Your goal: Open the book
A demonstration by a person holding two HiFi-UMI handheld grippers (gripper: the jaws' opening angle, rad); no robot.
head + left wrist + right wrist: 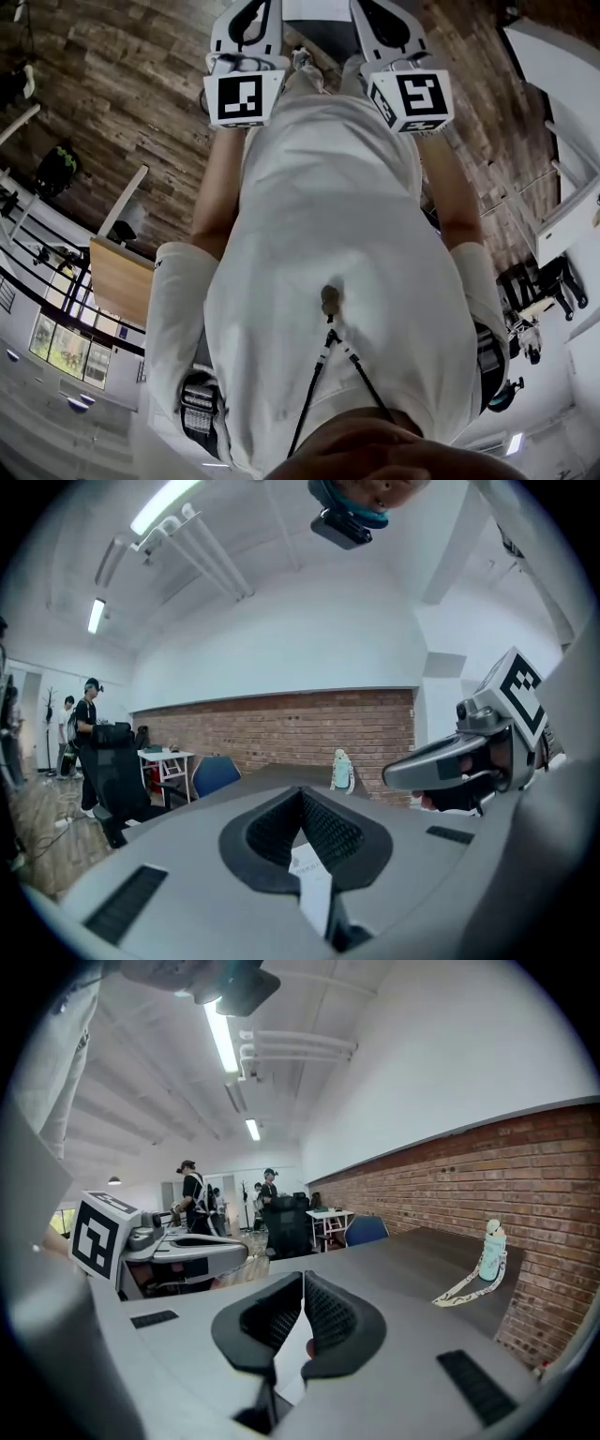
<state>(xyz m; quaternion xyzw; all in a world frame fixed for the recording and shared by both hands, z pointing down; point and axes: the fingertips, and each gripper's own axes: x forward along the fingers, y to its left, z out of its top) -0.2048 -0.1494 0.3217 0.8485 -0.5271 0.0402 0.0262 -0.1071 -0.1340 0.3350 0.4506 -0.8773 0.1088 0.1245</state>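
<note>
No book shows in any view. The head view looks down the person's own white shirt (328,272) to a wooden floor. Both grippers are held up in front of the chest, side by side. My left gripper (301,794) is shut, its ribbed pads touching at the tips with nothing between them. My right gripper (304,1279) is shut the same way, also empty. In the head view the left gripper (251,23) and right gripper (382,23) show at the top edge, each with its marker cube.
Beyond the jaws lies a dark table (422,1251) against a brick wall, with a pale bottle (491,1249) and its strap on it. Further off are a blue chair (214,774), a black office chair (286,1225), a small white table and people standing (192,1199).
</note>
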